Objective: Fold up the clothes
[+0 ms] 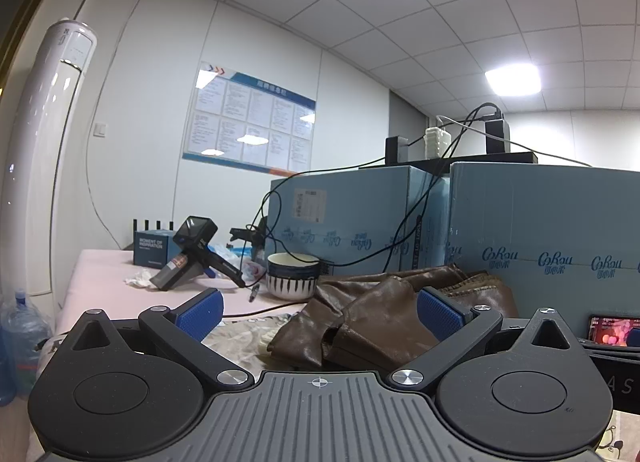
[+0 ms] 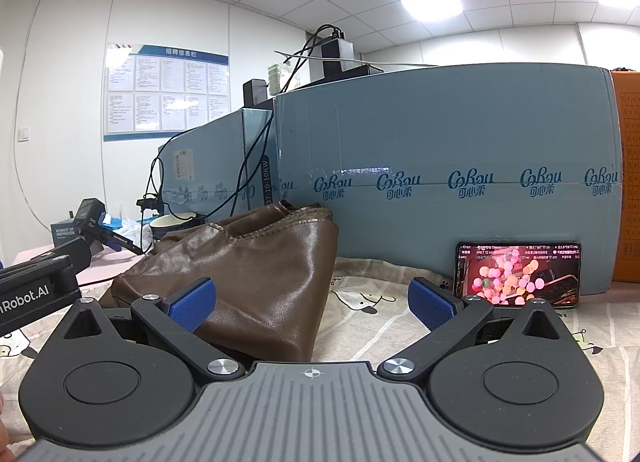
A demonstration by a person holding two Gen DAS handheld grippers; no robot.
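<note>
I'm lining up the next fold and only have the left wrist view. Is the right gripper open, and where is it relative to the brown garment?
Observer: The right gripper is open. The brown garment lies just ahead, toward its left side.
Operator: What's right of the garment?
Observer: Bare patterned sheet, then a lit phone leaning on the blue box.
</note>
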